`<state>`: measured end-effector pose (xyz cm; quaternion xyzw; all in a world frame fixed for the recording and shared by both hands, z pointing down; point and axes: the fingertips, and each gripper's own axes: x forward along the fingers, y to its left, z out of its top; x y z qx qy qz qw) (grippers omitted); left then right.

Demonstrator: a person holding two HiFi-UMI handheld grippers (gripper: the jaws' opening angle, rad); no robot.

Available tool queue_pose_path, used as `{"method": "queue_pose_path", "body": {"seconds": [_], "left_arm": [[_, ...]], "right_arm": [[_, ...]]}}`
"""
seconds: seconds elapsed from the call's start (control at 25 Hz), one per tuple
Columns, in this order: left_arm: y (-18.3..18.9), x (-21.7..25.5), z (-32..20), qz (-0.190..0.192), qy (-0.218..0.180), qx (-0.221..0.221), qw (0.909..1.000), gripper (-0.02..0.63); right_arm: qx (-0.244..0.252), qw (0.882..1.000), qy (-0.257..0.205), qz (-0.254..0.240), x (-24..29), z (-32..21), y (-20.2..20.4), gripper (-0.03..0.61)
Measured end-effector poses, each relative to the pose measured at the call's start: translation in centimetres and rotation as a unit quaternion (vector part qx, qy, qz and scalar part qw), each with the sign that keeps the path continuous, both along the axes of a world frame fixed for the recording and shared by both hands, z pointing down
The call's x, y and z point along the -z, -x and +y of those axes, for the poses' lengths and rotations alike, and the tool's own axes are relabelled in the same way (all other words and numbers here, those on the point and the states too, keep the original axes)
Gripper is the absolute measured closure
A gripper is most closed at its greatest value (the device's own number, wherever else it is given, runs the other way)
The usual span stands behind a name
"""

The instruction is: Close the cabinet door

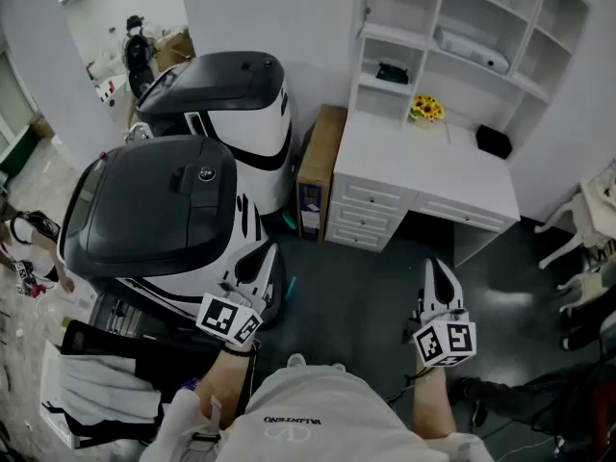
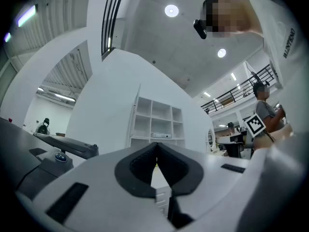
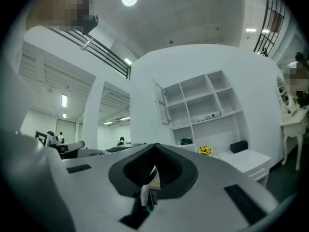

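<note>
Before the desk (image 1: 404, 162): left claw (image 1: 269, 250), right claw (image 1: 436, 265) (both closed).

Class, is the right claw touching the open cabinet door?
Apart. Head view: the right claw hangs over dark floor, well short of the shelf unit and its cabinet door.

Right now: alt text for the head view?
Seen from above, a person holds the left tool and right tool, both shut and empty, toward a white desk with a shelf unit. Two black-topped white machines stand at left.
</note>
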<state>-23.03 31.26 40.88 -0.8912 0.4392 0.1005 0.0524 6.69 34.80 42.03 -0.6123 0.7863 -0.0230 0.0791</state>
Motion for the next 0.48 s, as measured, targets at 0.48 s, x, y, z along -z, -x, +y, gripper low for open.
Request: {"method": "queue_pose_path", "body": {"seconds": [0.48], "left_arm": [[0.32,0.33,0.03,-0.007,-0.011,-0.007,0.9999,0.592]], "right_arm": [[-0.003,1.000,-0.002,-0.014,-0.55,0.49,0.26,0.569]]}}
